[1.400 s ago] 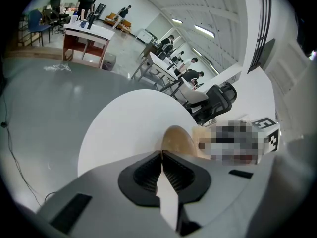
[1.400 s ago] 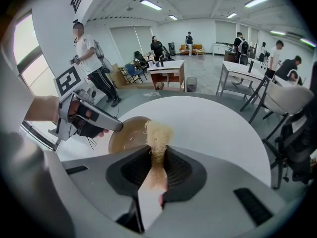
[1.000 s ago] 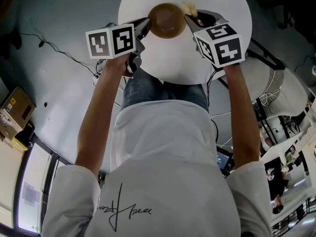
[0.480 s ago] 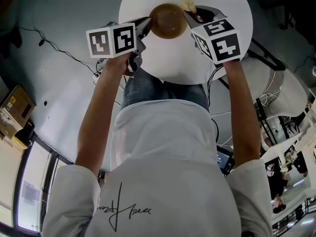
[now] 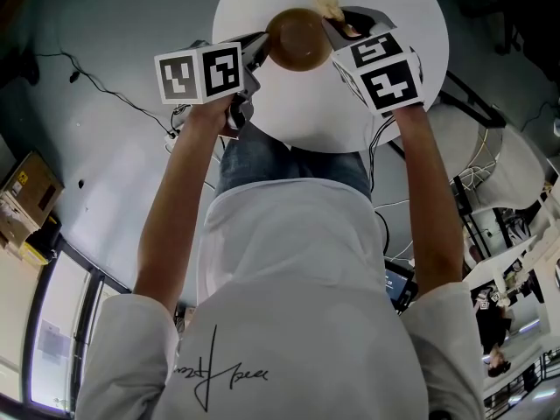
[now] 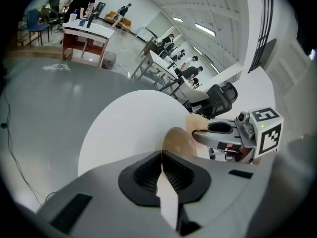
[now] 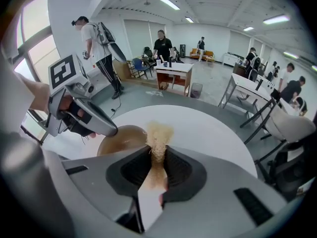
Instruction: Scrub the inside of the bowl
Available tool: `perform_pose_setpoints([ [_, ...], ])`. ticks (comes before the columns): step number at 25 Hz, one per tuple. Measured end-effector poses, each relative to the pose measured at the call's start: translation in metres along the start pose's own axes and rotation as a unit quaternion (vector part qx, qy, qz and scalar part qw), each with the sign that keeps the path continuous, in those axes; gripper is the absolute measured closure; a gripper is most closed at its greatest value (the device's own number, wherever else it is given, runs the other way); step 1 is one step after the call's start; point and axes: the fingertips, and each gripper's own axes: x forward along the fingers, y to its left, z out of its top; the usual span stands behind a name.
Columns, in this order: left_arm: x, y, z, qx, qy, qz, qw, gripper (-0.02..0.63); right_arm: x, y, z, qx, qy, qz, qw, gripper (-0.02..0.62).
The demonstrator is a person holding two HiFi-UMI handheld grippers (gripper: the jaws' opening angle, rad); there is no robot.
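A brown bowl sits on the round white table. My left gripper is shut on the bowl's near-left rim; in the left gripper view the rim runs in between its closed jaws. My right gripper is shut on a pale fibrous scrubber at the bowl's far-right edge. In the right gripper view the scrubber sticks out of the jaws beside the bowl, with the left gripper on the rim. The bowl's inside is mostly hidden.
The table stands on a grey floor with cables at the left. A cardboard box lies at the far left. Office chairs, desks and several people fill the room beyond.
My right gripper has rolled a little and shifted slightly up and left in the head view, carrying the scrubber along the bowl's far rim. The left gripper and bowl have stayed put.
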Motion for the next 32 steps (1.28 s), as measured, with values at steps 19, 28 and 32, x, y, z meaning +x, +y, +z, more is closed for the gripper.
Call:
perform_pose_setpoints([
  [19, -0.001, 0.003, 0.011, -0.023, -0.023, -0.019, 0.9993, 0.494, 0.007, -0.004, 0.022, -0.027, -0.04, -0.037, 0.998, 0.509],
  [28, -0.02, 0.003, 0.022, -0.013, -0.045, -0.002, 0.9989, 0.479, -0.007, -0.012, 0.02, 0.032, -0.053, -0.037, 0.997, 0.509],
  [32, -0.033, -0.002, 0.033, 0.014, -0.061, 0.013, 0.9979, 0.477, -0.015, -0.014, 0.02, 0.065, -0.067, -0.037, 0.995, 0.509],
])
